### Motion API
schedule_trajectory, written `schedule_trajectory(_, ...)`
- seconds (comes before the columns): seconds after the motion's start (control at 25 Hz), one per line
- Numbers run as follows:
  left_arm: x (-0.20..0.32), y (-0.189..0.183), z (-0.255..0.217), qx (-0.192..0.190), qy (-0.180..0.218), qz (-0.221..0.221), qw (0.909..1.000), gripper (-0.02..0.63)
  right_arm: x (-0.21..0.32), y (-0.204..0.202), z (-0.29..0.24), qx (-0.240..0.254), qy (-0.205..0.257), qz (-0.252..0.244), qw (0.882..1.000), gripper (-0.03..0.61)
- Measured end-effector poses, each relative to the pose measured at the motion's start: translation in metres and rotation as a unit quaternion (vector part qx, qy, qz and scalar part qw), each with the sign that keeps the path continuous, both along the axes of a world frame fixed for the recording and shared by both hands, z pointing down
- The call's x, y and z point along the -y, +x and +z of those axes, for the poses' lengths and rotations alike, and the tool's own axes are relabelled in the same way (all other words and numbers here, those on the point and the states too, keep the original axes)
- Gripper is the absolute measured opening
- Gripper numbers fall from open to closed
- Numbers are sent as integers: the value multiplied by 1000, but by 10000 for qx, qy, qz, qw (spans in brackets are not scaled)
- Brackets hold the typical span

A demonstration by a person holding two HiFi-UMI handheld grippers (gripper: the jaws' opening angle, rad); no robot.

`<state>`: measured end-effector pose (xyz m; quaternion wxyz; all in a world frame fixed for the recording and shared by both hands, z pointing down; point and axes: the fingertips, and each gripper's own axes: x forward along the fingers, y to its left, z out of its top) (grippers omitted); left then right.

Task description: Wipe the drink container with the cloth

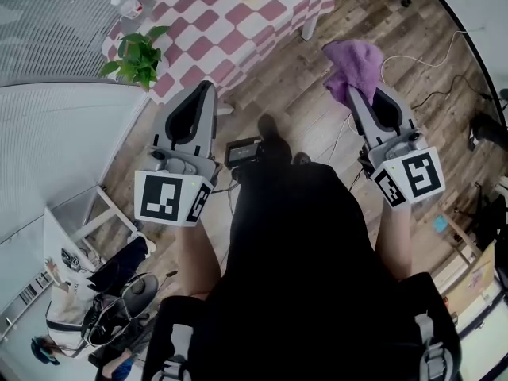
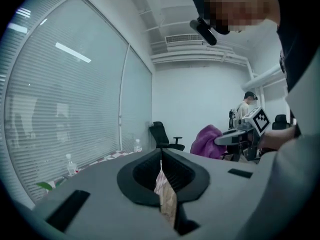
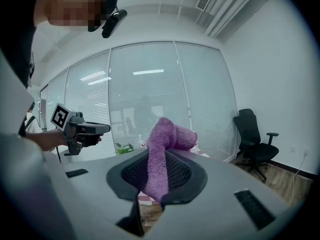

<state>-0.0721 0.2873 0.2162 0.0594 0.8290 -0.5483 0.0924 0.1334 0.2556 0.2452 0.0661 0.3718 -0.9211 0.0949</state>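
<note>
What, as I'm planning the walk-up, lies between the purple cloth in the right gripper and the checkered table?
Nothing visible. In the head view, only bare wood floor separates the purple cloth, clamped in the right gripper, from the checkered table.

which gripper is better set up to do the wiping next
Right. The right gripper is shut on the purple cloth, ready to wipe. The left gripper is shut and empty, so it likely suits steadying a bottle on the checkered table instead.
</note>
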Motion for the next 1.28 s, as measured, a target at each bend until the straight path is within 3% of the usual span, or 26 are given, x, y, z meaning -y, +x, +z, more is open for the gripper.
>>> schedule_trajectory(0.12, 25, -19, 4, 111, 4, 146, 9998, 35, 21, -22, -2, -46, -2, 20, 10000, 77)
schedule_trajectory(0.4, 77, -63, 12, -148, -22, 244, 9996, 35, 62, -65, -1, -149, -38, 134, 9998, 81)
schedule_trajectory(0.76, 112, -76, 33, -416, -252, 255, 9985, 35, 98, -74, 19, -382, -294, 145, 9987, 83)
schedule_trajectory(0.96, 140, -74, 36, -359, -252, 70, 9990, 35, 142, -78, 25, -439, -314, -130, 9985, 84)
schedule_trajectory(1.28, 195, -77, 42, -290, -411, -734, 9960, 35, 231, -110, 30, -306, -372, -1131, 9924, 84)
